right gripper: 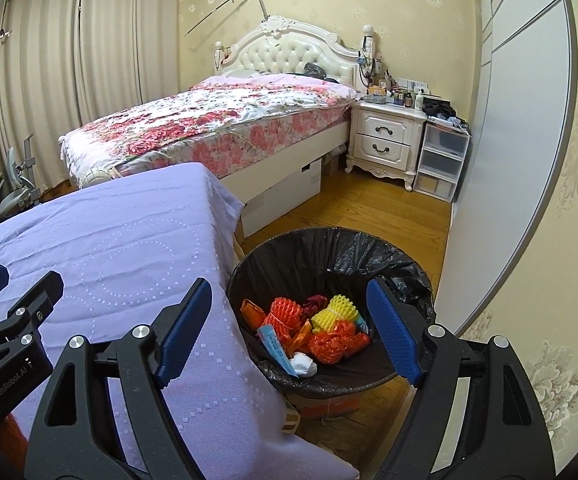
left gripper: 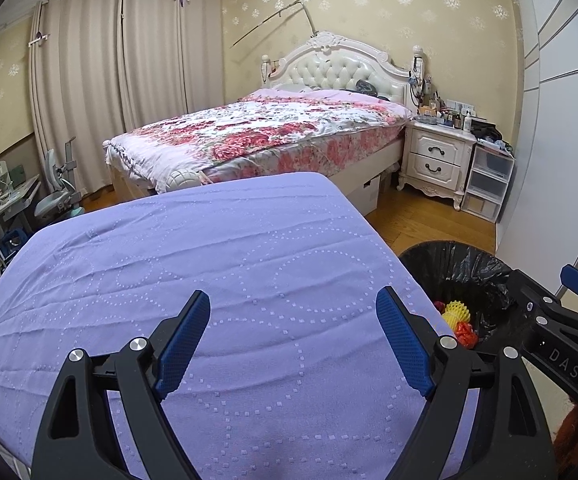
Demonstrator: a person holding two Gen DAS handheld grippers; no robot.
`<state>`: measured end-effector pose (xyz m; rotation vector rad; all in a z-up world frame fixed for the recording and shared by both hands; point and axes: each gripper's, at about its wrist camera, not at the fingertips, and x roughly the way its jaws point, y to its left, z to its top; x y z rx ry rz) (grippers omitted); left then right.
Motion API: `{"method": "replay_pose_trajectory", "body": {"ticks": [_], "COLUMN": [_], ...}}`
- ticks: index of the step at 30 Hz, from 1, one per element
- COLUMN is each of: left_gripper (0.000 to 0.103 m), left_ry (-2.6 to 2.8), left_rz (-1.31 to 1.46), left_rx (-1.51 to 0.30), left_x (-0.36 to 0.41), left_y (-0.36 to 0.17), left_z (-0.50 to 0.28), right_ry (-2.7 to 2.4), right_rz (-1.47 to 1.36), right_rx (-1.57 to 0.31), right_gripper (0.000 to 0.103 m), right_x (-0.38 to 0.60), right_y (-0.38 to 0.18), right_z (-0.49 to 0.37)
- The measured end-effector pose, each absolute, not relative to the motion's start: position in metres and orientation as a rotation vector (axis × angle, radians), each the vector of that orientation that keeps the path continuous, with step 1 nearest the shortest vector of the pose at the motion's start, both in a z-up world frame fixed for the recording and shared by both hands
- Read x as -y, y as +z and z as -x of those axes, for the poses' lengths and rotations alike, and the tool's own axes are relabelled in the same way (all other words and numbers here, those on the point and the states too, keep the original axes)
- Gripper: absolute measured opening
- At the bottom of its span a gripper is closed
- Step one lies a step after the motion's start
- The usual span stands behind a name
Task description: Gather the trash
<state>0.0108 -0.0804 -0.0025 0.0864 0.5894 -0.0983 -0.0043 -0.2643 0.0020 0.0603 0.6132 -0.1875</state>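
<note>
A black-lined trash bin (right gripper: 329, 248) stands on the wood floor beside a table under a lilac cloth (left gripper: 209, 248). Inside the bin lie orange foam netting (right gripper: 285, 312), a yellow foam net (right gripper: 343, 308), orange wrappers, a blue-printed packet and a white wad (right gripper: 303, 364). My right gripper (right gripper: 289, 304) hovers open above the bin's near left rim, nothing between its blue pads. My left gripper (left gripper: 293, 312) hangs open over the bare cloth, empty too. In the left wrist view the bin (left gripper: 457, 276) shows at the right, partly hidden behind the right gripper's body (left gripper: 561, 344).
A bed with a floral cover (left gripper: 273, 128) fills the far side, with a white nightstand (left gripper: 437, 156) and plastic drawers (left gripper: 489, 180) to its right. A pale wardrobe door (right gripper: 501, 168) runs along the right. A chair and desk (left gripper: 49, 196) stand far left.
</note>
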Motion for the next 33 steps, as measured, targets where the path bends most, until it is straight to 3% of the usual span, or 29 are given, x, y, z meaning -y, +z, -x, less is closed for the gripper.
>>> {"method": "replay_pose_trajectory", "body": {"ticks": [33], "left_gripper": [0.083], "left_ry": [-0.097], "left_rz": [-0.081], "left_rx": [-0.589], "left_x": [0.0791], "left_y": [-0.0038], "left_z": [-0.0080], "right_ry": [-0.186], "right_rz": [-0.059], "right_rx": [-0.616], "right_gripper": [0.078], "right_x": [0.2615], "right_y": [0.0013], "right_z": [0.0048]}}
